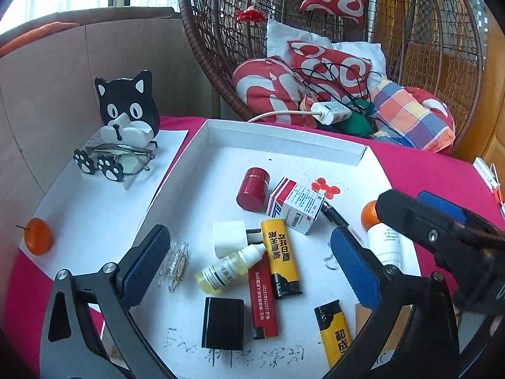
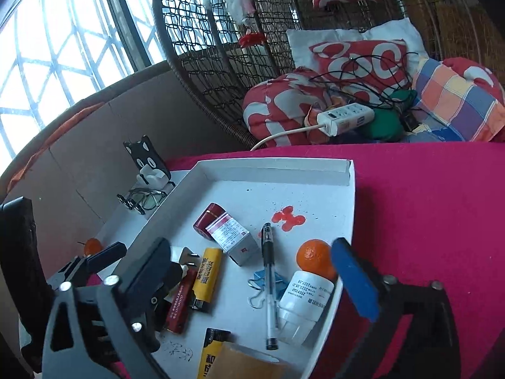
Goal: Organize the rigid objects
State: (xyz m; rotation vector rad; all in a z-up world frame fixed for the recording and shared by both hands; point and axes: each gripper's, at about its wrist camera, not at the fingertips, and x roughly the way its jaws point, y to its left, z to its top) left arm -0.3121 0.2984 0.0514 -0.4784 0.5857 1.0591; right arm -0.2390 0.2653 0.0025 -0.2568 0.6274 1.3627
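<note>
Both my left claw (image 1: 249,271) and right claw (image 2: 252,281) stand wide apart, empty, above the shallow white cardboard tray (image 1: 284,137). Its scattered yellow plastic lighter (image 1: 281,257) awaits; next I choose one, then close.

Left gripper (image 1: 249,265) is held wide open above shallow white cardboard tray (image 1: 284,135); small yellow dropper bottle (image 1: 227,268) & yellow rectangular lighter (image 1: 281,259) are seen betw. pads, untouched.

Two handheld grippers, black frames, blue-padded fingers.
Left gripper (image 1: 252,262): dark grey/black angular arms with triangular cut-outs, silver round screws at the pivots, flat blue textured pads on the fingers (image 1: 355,263). Right gripper (image 2: 255,271): same build, black frame, silver screws, blue pad on one finger (image 2: 353,278), other finger looks black.
</note>
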